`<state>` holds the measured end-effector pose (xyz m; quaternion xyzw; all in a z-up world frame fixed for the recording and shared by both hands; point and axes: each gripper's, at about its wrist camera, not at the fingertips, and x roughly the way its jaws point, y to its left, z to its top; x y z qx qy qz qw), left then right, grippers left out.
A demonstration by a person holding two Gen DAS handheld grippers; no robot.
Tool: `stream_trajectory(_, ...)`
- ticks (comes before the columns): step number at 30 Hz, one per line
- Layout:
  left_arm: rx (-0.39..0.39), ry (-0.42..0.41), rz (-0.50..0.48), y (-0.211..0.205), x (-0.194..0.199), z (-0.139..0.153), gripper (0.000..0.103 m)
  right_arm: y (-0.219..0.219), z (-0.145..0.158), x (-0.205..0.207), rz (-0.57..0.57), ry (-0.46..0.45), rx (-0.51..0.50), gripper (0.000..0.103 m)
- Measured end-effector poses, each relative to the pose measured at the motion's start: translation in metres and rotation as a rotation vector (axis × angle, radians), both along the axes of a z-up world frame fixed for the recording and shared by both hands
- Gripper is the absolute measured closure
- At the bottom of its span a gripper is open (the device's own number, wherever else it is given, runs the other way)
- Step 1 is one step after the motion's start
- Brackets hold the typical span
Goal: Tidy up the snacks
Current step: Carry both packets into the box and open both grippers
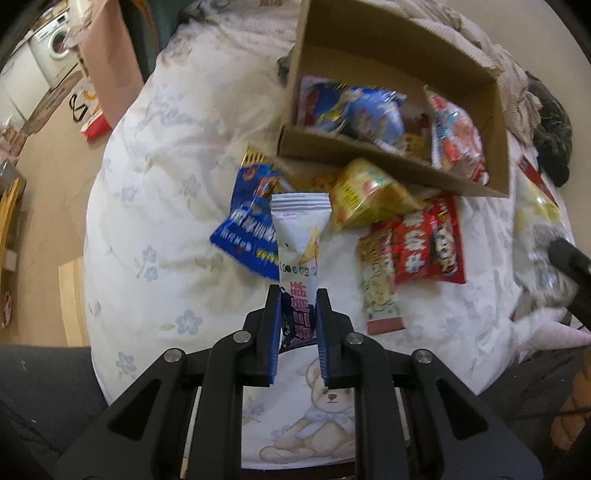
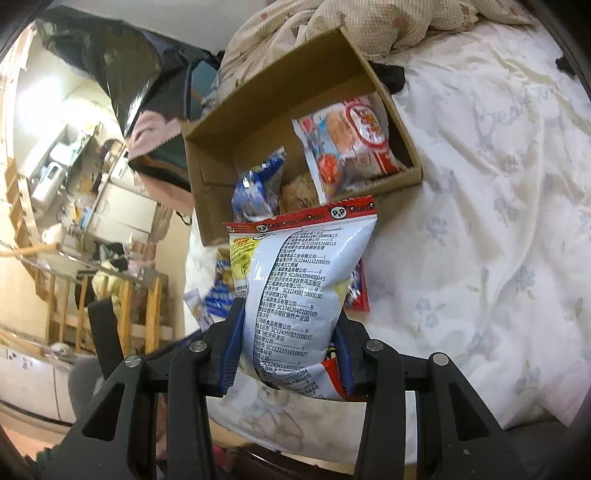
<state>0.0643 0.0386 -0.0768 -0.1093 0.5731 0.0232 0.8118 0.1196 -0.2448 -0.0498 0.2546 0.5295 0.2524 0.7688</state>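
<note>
My left gripper [image 1: 298,295] is shut on the lower end of a slim white snack packet [image 1: 299,229], which stands up above the bed. My right gripper [image 2: 290,314] is shut on a large silver-white chip bag [image 2: 295,277] with a red top seal, held above the quilt in front of the cardboard box [image 2: 277,92]. The open box [image 1: 369,55] holds a blue bag [image 1: 362,110] and a red-and-white pack [image 1: 458,140]. Loose on the quilt in front of it lie a blue packet [image 1: 247,225], a yellow bag [image 1: 365,195], a red bag [image 1: 428,240] and a narrow packet [image 1: 380,288].
Everything rests on a bed with a white floral quilt [image 1: 166,221]. A beige blanket [image 2: 369,22] is bunched behind the box, with dark clothes [image 1: 550,133] beside it. The bed's edge drops to a wooden floor [image 1: 48,206] on the left. A wooden rack [image 2: 110,306] stands beyond the bed.
</note>
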Motion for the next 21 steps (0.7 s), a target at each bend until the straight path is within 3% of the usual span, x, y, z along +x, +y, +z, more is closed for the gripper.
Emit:
stream_trajectory(9, 0.021, -0.106, -0.057, -0.002, 0.042, 0.055, 0.089, 0.0, 0.023, 0.024, -0.047, -0.109, 0.021, 0.059)
stream_trajectory(16, 0.109, -0.16, -0.145, -0.016, 0.089, 0.078, 0.089, 0.008, 0.026, 0.055, -0.064, -0.138, -0.074, 0.059)
stream_trajectory(21, 0.084, -0.187, -0.126, -0.012, 0.122, 0.083, 0.089, 0.007, 0.024, 0.079, -0.09, -0.162, -0.108, 0.059)
